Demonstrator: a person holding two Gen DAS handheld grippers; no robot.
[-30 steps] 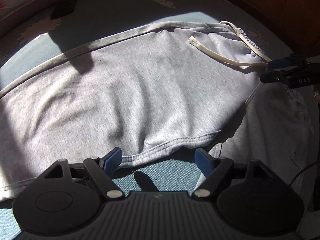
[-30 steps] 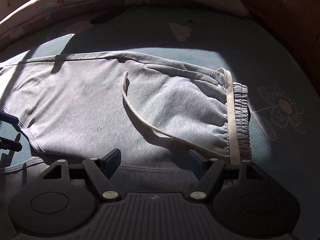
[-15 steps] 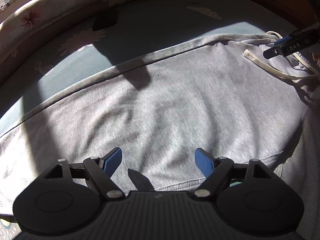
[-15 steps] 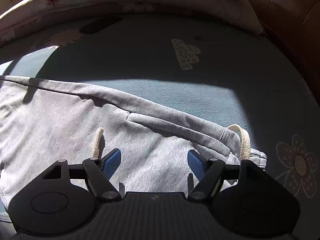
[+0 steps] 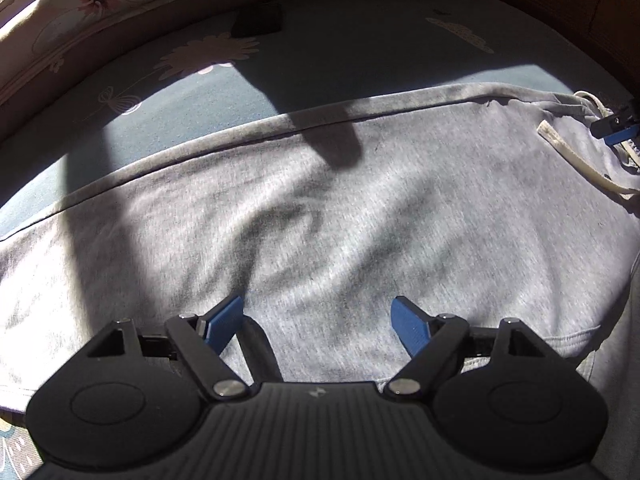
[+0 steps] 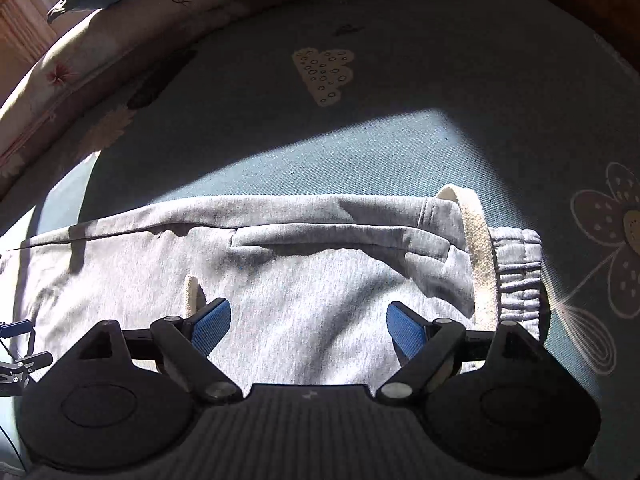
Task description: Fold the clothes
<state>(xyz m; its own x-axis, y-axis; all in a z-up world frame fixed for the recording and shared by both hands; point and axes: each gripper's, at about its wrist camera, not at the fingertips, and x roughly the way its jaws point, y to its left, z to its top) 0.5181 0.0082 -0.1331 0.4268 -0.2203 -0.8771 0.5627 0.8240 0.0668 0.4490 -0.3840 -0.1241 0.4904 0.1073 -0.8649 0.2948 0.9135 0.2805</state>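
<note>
Two grippers hang over grey sweatpants (image 5: 320,208) spread flat on a blue printed bedsheet (image 6: 360,128), waistband (image 6: 516,276) at the right end. The left gripper (image 5: 318,322) has its jaws spread above the middle of the leg, nothing between the pads. The right gripper (image 6: 308,322) is also spread wide over the hip area near the waistband, and its jaws have just been opening; only flat cloth lies under them, not pinched.

Risk, as I judge it: a grab from here could catch only the top layer, so the lower leg stays behind and the fold goes skewed. The loose cream drawstring (image 5: 576,156) lies close to the right jaws and could get nipped in with the cloth, though its far end is hard to trace.

Compared with a second ago, both views have shifted away from the near hem toward the far seam: the hem under the left gripper is mostly out of sight, and the right view shows far more bare sheet beyond the pants.
</note>
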